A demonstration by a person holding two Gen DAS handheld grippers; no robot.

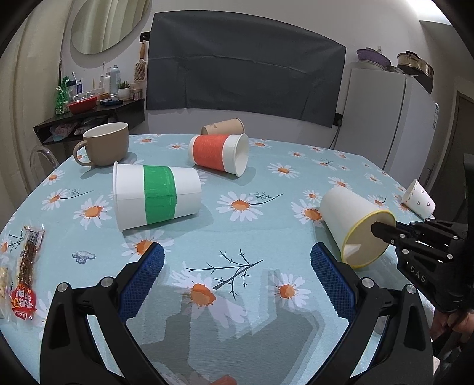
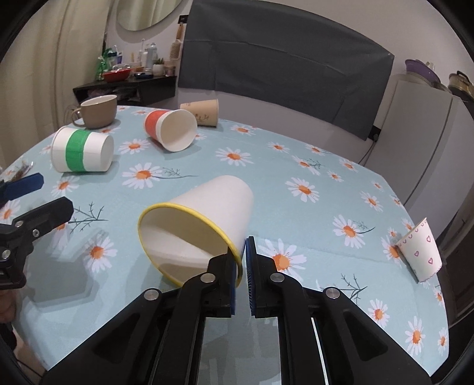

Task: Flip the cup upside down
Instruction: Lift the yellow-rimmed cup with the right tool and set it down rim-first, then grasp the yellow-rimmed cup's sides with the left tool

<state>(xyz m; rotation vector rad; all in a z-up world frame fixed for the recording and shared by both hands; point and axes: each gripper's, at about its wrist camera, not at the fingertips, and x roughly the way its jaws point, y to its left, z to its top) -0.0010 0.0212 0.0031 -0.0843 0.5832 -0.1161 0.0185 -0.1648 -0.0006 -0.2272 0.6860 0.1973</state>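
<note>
The right gripper (image 2: 242, 260) pinches the rim of the yellow-rimmed white paper cup (image 2: 204, 225), tilted above the daisy-print tablecloth (image 2: 296, 213), while the left gripper (image 1: 237, 281) hovers wide open, holding nothing.

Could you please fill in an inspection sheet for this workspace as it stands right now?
Surface: daisy tablecloth, flat.
Job's things: yellow-rimmed cup tilted, mouth towards the cameras, rim pinched.
Clutter: green-banded cup, orange cup, tan paper cup and heart-print cup, all lying on their sides; mug upright; snack packet.
Grippers: right hand-held gripper shut on the cup wall; left hand-held gripper open, holding nothing.
Cables: black lead by the fridge.
Surroundings: fridge, cluttered shelf, mirror.
</note>
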